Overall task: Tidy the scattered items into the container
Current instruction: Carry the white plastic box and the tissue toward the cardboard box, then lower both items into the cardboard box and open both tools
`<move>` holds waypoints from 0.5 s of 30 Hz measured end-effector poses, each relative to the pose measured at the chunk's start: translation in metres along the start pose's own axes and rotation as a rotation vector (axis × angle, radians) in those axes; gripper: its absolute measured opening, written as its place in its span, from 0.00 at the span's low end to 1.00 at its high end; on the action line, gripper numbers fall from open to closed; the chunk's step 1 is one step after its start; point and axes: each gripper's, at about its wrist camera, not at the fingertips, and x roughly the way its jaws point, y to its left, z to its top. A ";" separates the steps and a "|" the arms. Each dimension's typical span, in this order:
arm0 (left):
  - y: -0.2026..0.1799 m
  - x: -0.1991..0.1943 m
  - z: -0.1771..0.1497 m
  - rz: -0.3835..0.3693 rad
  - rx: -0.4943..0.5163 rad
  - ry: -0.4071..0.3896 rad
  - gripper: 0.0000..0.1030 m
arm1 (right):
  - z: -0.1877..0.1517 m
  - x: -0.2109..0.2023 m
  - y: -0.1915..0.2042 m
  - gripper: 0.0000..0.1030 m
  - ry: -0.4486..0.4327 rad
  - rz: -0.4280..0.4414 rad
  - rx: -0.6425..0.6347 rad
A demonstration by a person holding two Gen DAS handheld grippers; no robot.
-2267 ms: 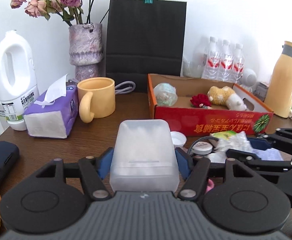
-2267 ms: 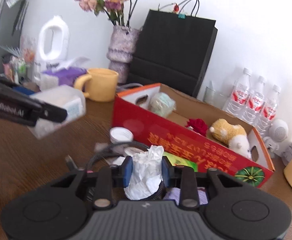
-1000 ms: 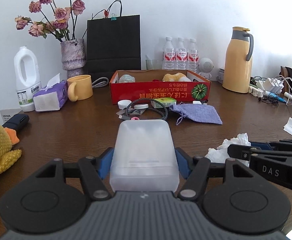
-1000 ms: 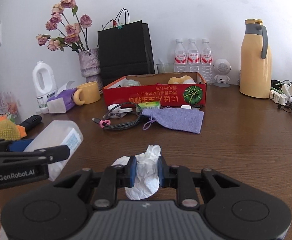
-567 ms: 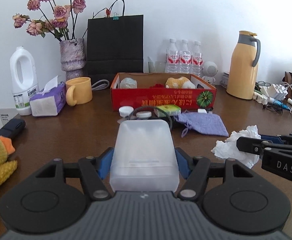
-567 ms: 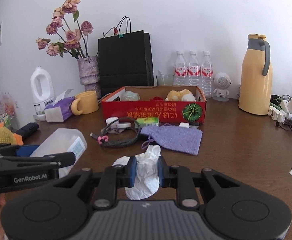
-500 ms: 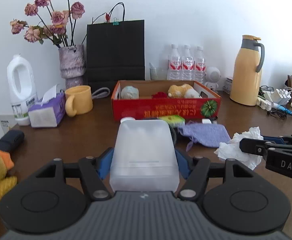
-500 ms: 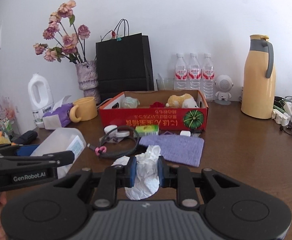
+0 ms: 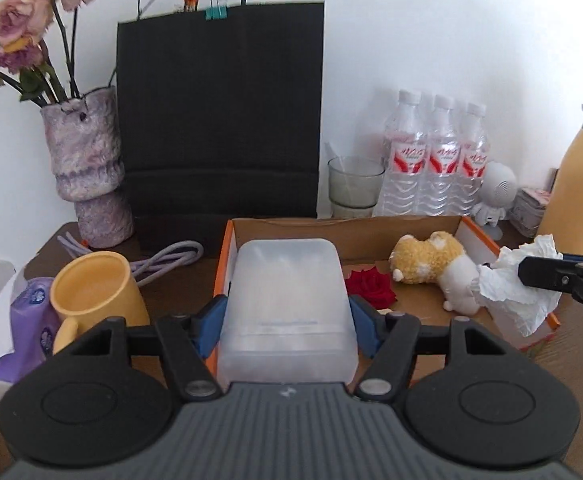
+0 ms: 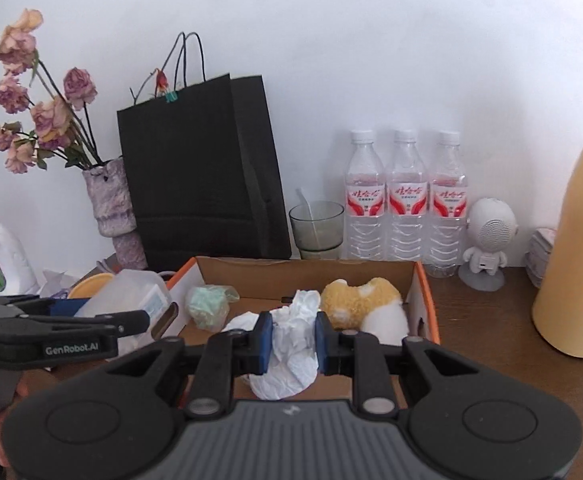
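Only thing I can properly read is "GenRobot.AI" in white letters, printed on the side of the black left claw point(image 10: 91, 322), which sits left of the open orange-edged cardboard box point(image 10: 425, 292). The three clear plastic water bottles point(image 10: 406, 200) behind that box have red-and-white labels with characters too small to read.

Black left gripper point(image 9: 287, 320) and right gripper point(image 10: 290, 340), blue-padded fingers point(image 10: 264, 338), ribbed grey housings.

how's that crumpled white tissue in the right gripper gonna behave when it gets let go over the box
The crumpled tissue looks limp and very light, so it will probably drop slowly, not roll. It may cling to the right gripper pads, or land loosely beside the plush toy.
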 end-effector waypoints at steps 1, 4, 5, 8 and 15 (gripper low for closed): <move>0.000 0.016 0.000 0.011 0.003 0.037 0.65 | 0.005 0.018 -0.006 0.20 0.035 0.005 0.017; -0.002 0.054 -0.003 0.026 0.022 0.150 0.65 | 0.017 0.071 -0.022 0.20 0.140 -0.003 0.053; -0.002 0.064 -0.005 0.017 0.029 0.173 0.65 | 0.020 0.084 -0.026 0.20 0.163 -0.020 0.062; -0.003 0.084 -0.008 -0.002 0.032 0.210 0.65 | 0.019 0.121 -0.038 0.20 0.238 -0.048 0.100; -0.004 0.091 -0.008 0.004 0.068 0.200 0.73 | -0.006 0.146 -0.046 0.52 0.286 -0.093 0.136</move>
